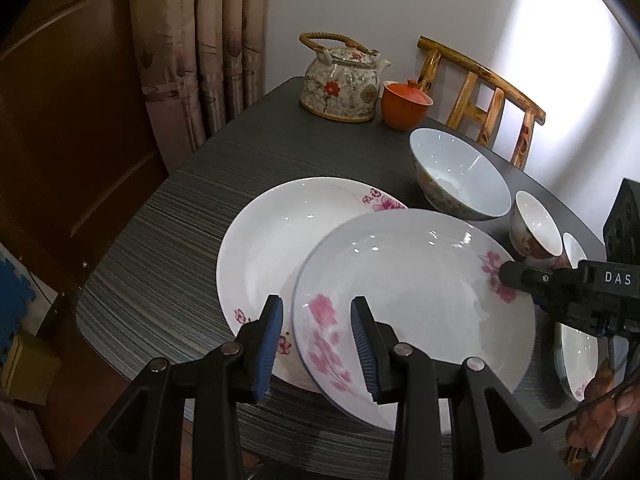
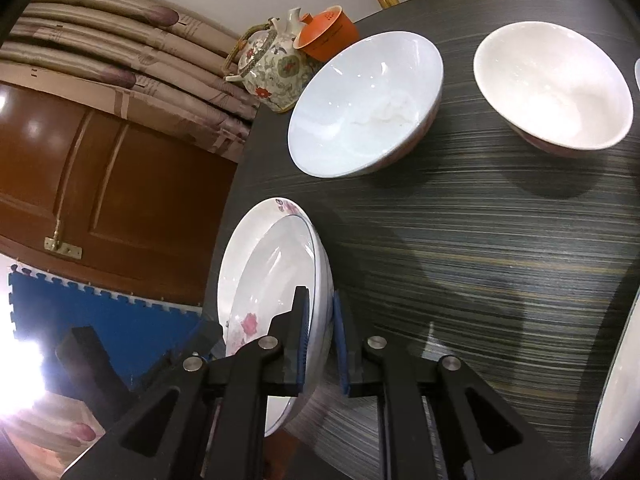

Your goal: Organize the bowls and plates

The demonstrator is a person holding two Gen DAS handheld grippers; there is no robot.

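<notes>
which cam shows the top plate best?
Left wrist: the top plate shows nearly its whole face, overlapping the plate beneath, right gripper at its far rim. Right wrist sees it edge-on, rim between the fingers.

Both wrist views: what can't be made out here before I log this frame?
- Left wrist view: the small bowl at the right is mostly hidden behind the right gripper.
- Left wrist view: a plate at the right edge is covered by that gripper's body.
- Left wrist view: the lower plate is partly covered by the upper plate.
- Right wrist view: the plate at the right is cut off by the edge.
</notes>
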